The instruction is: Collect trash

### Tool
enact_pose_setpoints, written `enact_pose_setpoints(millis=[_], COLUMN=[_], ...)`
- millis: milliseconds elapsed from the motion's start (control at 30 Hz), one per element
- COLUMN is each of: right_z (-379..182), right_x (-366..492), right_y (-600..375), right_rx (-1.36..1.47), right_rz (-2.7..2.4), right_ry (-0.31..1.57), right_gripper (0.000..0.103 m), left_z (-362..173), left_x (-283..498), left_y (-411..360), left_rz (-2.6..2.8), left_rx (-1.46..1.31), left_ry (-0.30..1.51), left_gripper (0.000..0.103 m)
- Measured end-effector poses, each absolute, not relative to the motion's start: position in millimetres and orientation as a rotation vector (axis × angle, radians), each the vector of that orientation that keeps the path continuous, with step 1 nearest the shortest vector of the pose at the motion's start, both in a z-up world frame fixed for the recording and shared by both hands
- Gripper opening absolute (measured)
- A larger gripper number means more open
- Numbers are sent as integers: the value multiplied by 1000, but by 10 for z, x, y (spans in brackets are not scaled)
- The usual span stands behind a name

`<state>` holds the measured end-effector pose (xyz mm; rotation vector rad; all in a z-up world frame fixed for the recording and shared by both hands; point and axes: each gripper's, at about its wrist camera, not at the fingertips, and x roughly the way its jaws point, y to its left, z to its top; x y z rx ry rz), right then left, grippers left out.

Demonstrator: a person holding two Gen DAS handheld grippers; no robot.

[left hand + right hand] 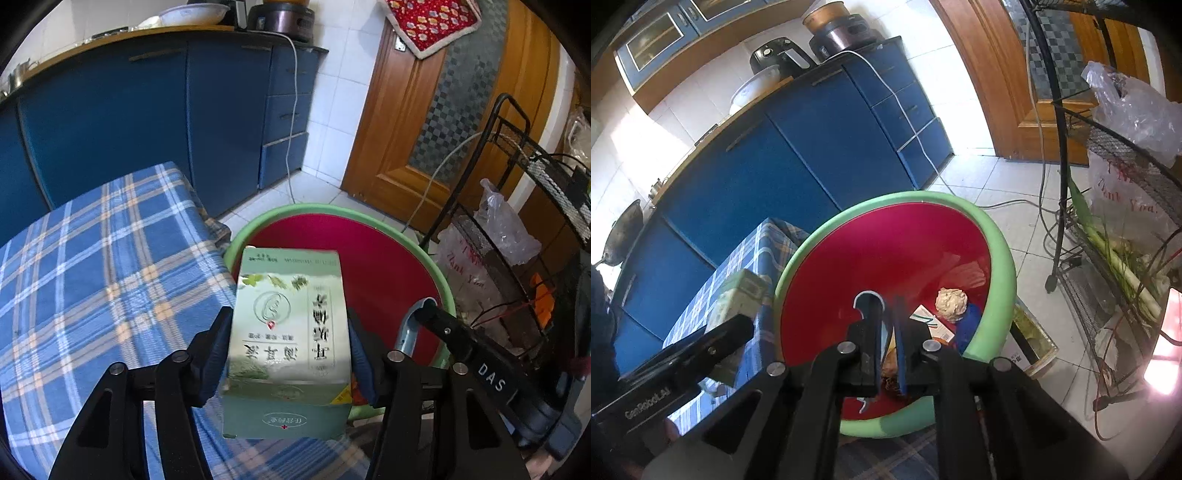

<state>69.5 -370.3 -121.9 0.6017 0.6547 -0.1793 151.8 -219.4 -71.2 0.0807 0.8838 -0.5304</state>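
Black fingers of the left gripper [288, 354] fill the bottom of the left wrist view, their blue pads pressed against the two long sides of a pale green carton [288, 332] printed with Chinese characters (the print reads upside down from here). That carton hangs over the near rim of a round basin [441, 291], green outside and red inside, which stands on the tiled floor just beside a tabletop [92, 266] covered in blue plaid cloth. To the right, the right gripper [424, 314] reaches over the basin, a grey-blue curved tip at its end. Behind stand blue cabinets [147, 122], a wooden door [399, 147] and a black wire rack [517, 221] with plastic bags. From the right wrist view, the right gripper's [888, 332] fingers stand almost pressed together, a narrow slit between them and nothing gripped; they point down into the basin [1001, 266]. On the basin's red floor lie a crumpled beige paper ball [952, 303], a flat white box with green and red stripes [931, 323] and something blue [969, 325] just beside the ball. At left, the left gripper [701, 350] holds the green carton [738, 295] over the edge of the plaid tabletop [746, 273], just outside the basin's rim.
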Motion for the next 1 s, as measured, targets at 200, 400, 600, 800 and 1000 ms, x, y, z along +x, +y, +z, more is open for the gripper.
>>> enact_pose_setpoints(millis=[200,400,600,800,1000], right_z=[-1271,-1240,-1216,-1100,-963], right_x=[683,660,630,504,374], right_y=[-3780,-3758,-3700,-3650,-3547], right_rx=[648,647,635,607,575], right_rz=[-167,-160,-155,-154,-138], right_ry=[645,640,654,648,638], right_gripper=[24,38,51,56,62], left_z=[-765,-726,-667,-607,-505], left_x=[1531,1515,1445,1346,1199], left_y=[-2221,-2122,-1962,-1737,-1485], left_rz=[-512,-491,-463,-427,-392], left_rx=[86,62,47,17,-14], left_ry=[886,876,860,855,834], left_gripper=[68,68,68,68,68])
